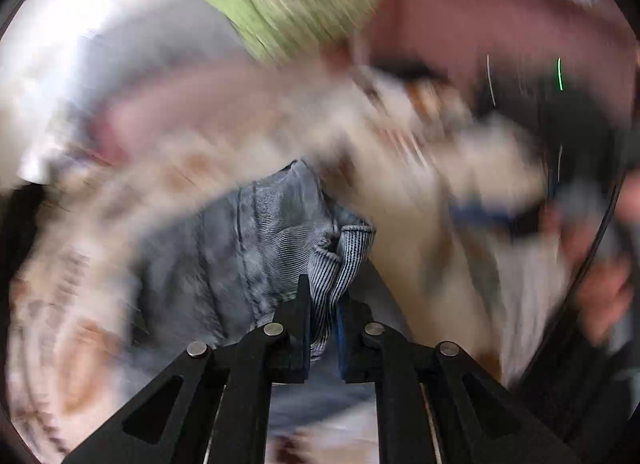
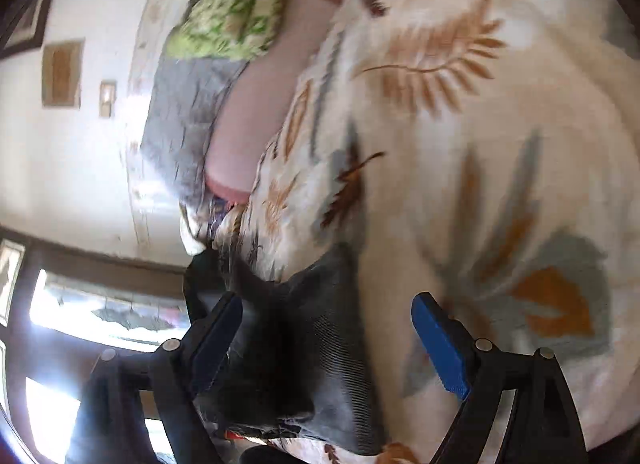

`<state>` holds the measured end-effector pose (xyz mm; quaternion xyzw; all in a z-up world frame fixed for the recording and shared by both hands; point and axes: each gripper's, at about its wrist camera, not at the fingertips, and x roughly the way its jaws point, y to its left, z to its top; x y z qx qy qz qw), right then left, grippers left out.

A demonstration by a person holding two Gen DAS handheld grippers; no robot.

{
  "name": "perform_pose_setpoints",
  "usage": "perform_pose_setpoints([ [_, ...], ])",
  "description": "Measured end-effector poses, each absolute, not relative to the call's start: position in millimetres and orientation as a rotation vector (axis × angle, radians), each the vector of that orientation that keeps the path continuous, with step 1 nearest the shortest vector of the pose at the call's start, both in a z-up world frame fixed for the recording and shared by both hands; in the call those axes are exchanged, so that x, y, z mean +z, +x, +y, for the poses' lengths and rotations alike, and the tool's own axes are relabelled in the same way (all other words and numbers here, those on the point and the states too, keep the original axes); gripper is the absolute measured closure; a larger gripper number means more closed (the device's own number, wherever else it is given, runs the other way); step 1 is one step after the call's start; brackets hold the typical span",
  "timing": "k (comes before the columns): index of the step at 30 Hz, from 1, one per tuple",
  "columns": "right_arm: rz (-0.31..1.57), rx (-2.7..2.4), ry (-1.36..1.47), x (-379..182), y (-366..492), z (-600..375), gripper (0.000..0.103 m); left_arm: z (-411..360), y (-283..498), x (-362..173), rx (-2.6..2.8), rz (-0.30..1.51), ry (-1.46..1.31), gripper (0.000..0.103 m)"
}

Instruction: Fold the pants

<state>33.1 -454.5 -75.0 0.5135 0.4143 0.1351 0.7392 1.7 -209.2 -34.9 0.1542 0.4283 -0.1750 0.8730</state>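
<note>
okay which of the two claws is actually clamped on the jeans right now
The left claw: its jaws are pinched on a fold of the jeans. The right claw stands wide open, gripping nothing.

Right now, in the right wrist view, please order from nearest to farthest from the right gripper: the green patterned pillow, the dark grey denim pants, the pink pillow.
1. Dark grey denim pants: between the open fingers of the right gripper.
2. Pink pillow: farther up, left of centre.
3. Green patterned pillow: at the top, beyond it.
</note>
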Motion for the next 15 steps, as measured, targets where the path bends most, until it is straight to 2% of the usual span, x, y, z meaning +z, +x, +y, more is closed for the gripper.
perform_pose_setpoints([
  [1, 0.911, 0.29, 1.132, -78, 32, -458, 0.014, -214, 4, -51, -0.359, 0.937, 0.362, 0.087],
  [2, 0.914, 0.287, 1.132, -80, 32, -457, 0.014, -215, -2, -47, -0.36, 0.882, 0.374, 0.087],
  [3, 0.919, 0.278, 1.128, -82, 31, -459, 0.014, -213, -6, -38, -0.38, 0.87, 0.362, 0.075],
  [4, 0.92, 0.273, 1.118, -82, 31, -459, 0.014, -210, -8, -31, -0.413, 0.885, 0.332, 0.053],
  [5, 0.924, 0.271, 1.106, -83, 31, -458, 0.014, -203, -9, -19, -0.462, 0.904, 0.275, 0.047],
  [10, 0.91, 0.308, 1.008, -66, 28, -436, 0.014, -131, -30, 52, -0.467, 0.755, 0.048, 0.033],
  [12, 0.897, 0.401, 0.997, -50, 25, -414, 0.014, -97, -31, 63, -0.372, 0.7, -0.001, 0.027],
  [15, 0.926, 0.58, 0.99, -32, 21, -372, 0.014, -43, -10, 54, -0.168, 0.732, -0.063, 0.027],
])
